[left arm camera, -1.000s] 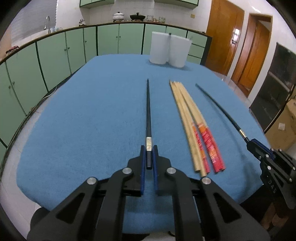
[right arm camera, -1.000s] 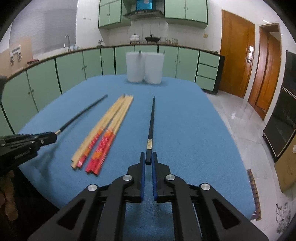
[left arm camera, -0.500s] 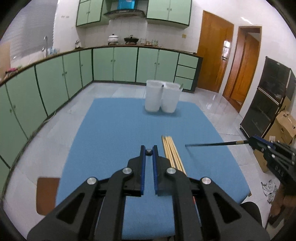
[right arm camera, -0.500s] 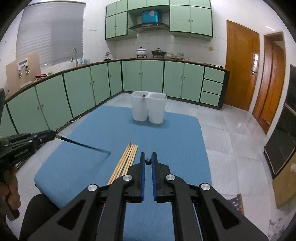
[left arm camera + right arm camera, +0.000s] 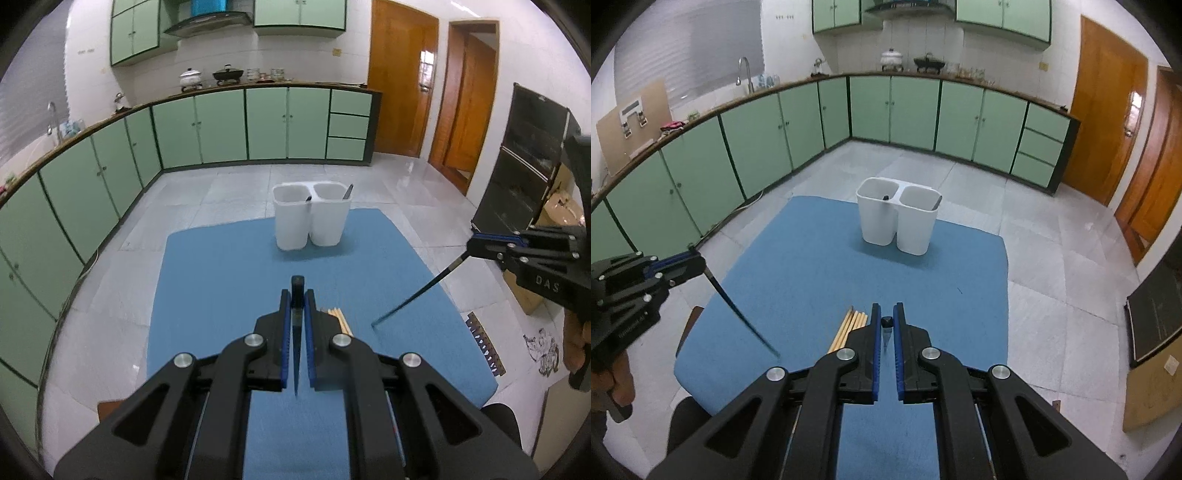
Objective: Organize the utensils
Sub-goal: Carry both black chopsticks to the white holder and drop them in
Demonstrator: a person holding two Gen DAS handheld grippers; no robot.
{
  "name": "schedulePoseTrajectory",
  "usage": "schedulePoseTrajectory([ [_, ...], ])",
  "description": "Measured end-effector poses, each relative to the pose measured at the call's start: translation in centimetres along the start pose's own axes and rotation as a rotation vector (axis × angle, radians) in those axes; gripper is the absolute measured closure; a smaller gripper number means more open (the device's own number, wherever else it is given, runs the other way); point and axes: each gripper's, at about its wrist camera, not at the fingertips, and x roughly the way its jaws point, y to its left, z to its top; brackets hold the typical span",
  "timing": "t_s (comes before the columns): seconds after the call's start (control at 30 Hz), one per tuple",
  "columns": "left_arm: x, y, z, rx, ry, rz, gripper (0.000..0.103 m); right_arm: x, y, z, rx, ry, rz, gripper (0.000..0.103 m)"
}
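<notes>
The left gripper (image 5: 297, 295) clamps one black chopstick (image 5: 296, 332), hanging point-down above the blue mat (image 5: 221, 280); the right gripper (image 5: 884, 317) clamps another black chopstick (image 5: 413, 295). Wooden chopsticks (image 5: 849, 325) lie beneath; the white two-compartment holder (image 5: 897, 225) stands well ahead, unobstructed.

The left tongs (image 5: 297, 295) were clamped on a black chopstick (image 5: 296, 332) that hung point-down between the blue pads, high over the blue tabletop (image 5: 221, 280). Wooden chopsticks (image 5: 341, 319) lay on the cloth just right of the tongs. At the far edge stood a white twin holder (image 5: 310, 225) with a dark utensil in each cup. At right, the right tongs (image 5: 476, 245) gripped another black chopstick (image 5: 417, 295), slanting down-left.
</notes>
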Motion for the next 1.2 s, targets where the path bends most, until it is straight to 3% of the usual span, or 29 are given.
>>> schedulePoseTrajectory([
  [0.33,1.4,0.7,8.7,-0.014,-0.01,-0.038,0.097,-0.9,-0.6,8.2,-0.005,0.043,-0.014,0.097],
  [0.6,3.3,1.1,18.0,-0.053,-0.081,-0.019,0.097,-1.5,-2.8,16.0,0.057,-0.028,-0.045,0.097],
  [0.87,7.1,0.6,24.7,-0.067,-0.128,0.026,0.097,0.4,-5.0,23.0,0.125,-0.14,-0.081,0.097],
  [1.03,10.6,0.4,26.7,-0.067,-0.14,0.054,0.097,4.6,-6.0,24.3,0.147,-0.14,-0.093,0.097],
  [1.2,14.9,0.2,25.7,-0.057,-0.108,0.035,0.097,10.1,-7.7,22.7,0.175,-0.071,-0.09,0.097],
])
